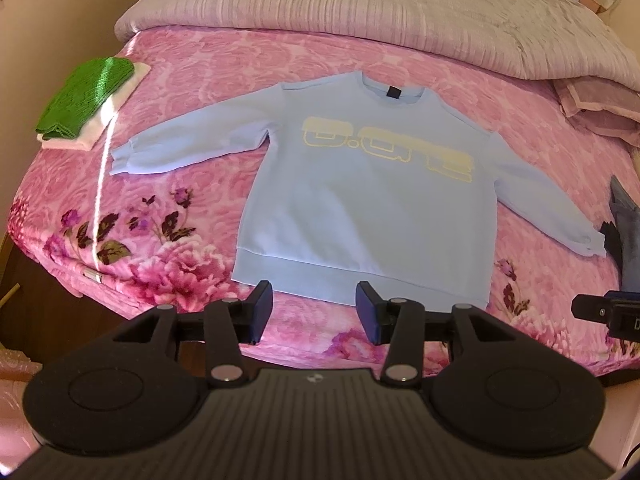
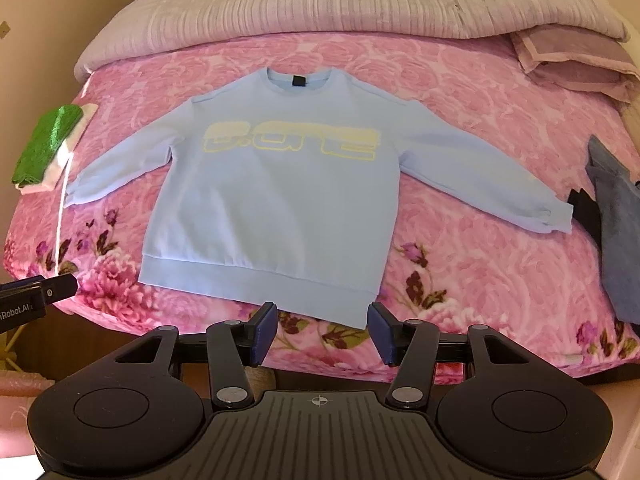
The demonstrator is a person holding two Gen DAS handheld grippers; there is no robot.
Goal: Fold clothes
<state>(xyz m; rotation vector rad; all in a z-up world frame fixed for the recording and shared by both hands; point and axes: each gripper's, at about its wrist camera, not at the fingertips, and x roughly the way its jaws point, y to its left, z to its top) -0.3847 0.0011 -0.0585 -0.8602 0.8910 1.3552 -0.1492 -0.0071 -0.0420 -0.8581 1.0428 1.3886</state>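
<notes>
A light blue sweatshirt (image 1: 360, 208) with yellow lettering lies flat, front up, on the pink floral bedspread (image 1: 192, 76), both sleeves spread out sideways. It also shows in the right wrist view (image 2: 276, 208). My left gripper (image 1: 315, 312) is open and empty, hovering just short of the sweatshirt's hem. My right gripper (image 2: 322, 328) is open and empty, near the hem's right corner. Each gripper's tip shows at the edge of the other's view.
A folded green garment on a white one (image 1: 86, 104) lies at the bed's left edge. A grey and black garment (image 2: 616, 216) lies at the right edge. A lilac quilt (image 1: 360, 8) and a folded mauve cloth (image 2: 572, 60) lie at the bed's far side.
</notes>
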